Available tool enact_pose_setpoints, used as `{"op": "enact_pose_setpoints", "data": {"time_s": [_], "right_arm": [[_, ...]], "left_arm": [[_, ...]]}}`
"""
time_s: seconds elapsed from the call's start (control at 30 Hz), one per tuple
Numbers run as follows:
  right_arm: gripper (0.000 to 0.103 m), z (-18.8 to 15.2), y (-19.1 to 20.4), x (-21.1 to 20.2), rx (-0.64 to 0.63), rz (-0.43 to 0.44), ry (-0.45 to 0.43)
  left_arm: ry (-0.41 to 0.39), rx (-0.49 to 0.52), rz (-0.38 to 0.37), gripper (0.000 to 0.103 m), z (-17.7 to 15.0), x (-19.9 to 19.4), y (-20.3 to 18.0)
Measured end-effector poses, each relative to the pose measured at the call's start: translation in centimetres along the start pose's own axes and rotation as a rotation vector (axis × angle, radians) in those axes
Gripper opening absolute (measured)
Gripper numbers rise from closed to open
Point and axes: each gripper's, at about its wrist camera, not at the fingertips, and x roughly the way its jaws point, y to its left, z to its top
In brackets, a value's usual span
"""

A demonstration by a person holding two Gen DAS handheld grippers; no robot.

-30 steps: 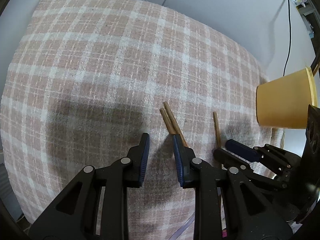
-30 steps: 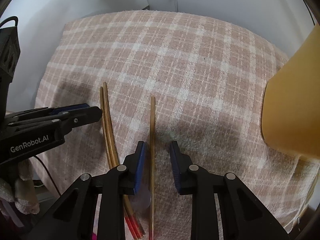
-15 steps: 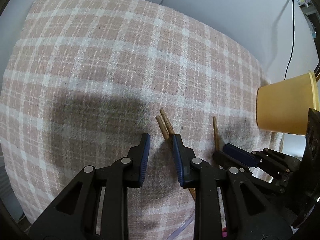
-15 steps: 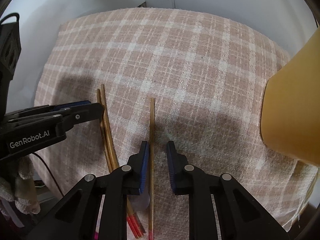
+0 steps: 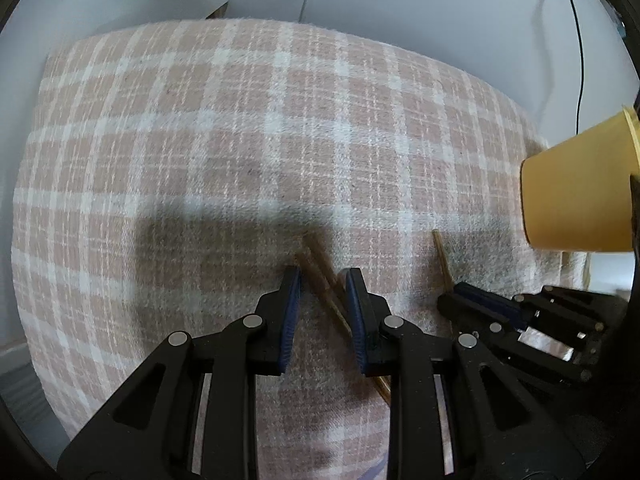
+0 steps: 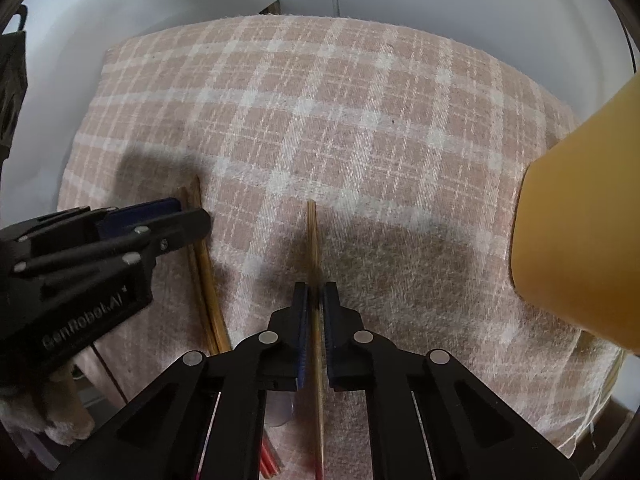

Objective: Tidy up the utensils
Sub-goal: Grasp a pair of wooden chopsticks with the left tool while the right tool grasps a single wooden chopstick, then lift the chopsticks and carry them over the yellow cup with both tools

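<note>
The right gripper (image 6: 316,308) is clamped on a single chopstick (image 6: 312,236) near the table's front edge. Beside it, the left gripper (image 5: 322,292) stands apart around a chopstick pair (image 5: 320,264), not yet pinched. Farther off at the right edge, the cup (image 5: 576,196) waits; all three remain to be loaded.

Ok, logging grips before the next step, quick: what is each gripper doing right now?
Left gripper: open, jaws either side of the paired chopsticks.
Right gripper: shut on the single chopstick.
</note>
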Motion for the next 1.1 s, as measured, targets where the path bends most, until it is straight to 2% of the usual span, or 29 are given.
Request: {"op": "enact_pose_setpoints", "data": {"time_s": [0.03,0.07,0.1,0.2,0.3,0.53,0.73,0.87,1.1], "right_arm": [[0.006,0.0,-0.1,-0.1,0.003,0.001,-0.001],[0.006,0.2,-0.1,-0.1,0.004,0.001,0.000],[0.006,0.3,-0.2,0.0,0.002,-0.001,0.000],[0.004,0.8,0.3,0.0,-0.012,-0.008,-0.001],[0.004,0.9,0.5,-0.1,-0.006,0.005,-0.014],[0.004,0.5,0.5,-2.8,-0.011,0.047,-0.071],[0.004,1.1,1.4,-3.6,-0.001,0.056,-0.088],[0.004,0.4,1.0,-4.7,0.001,0.078,-0.109],[0.004,-1.6,0.1,-6.9,-0.013,0.109,-0.157]], "left_arm": [[-0.008,0.010,0.006,0.016,0.1,0.0,0.0],[-0.011,0.007,0.000,0.015,0.1,0.3,-0.5],[-0.013,-0.007,-0.012,0.009,0.2,0.4,-0.4],[-0.010,-0.070,-0.069,0.006,0.2,0.0,1.0],[-0.018,-0.081,-0.079,0.003,-0.2,-0.4,1.5],[-0.050,-0.096,-0.121,0.002,-1.3,-1.1,2.5],[-0.030,-0.101,-0.147,0.002,-1.1,0.4,3.1],[-0.055,-0.093,-0.175,0.002,-2.4,-2.2,5.0],[-0.110,-0.083,-0.191,0.002,-2.8,-6.0,6.1]]}}
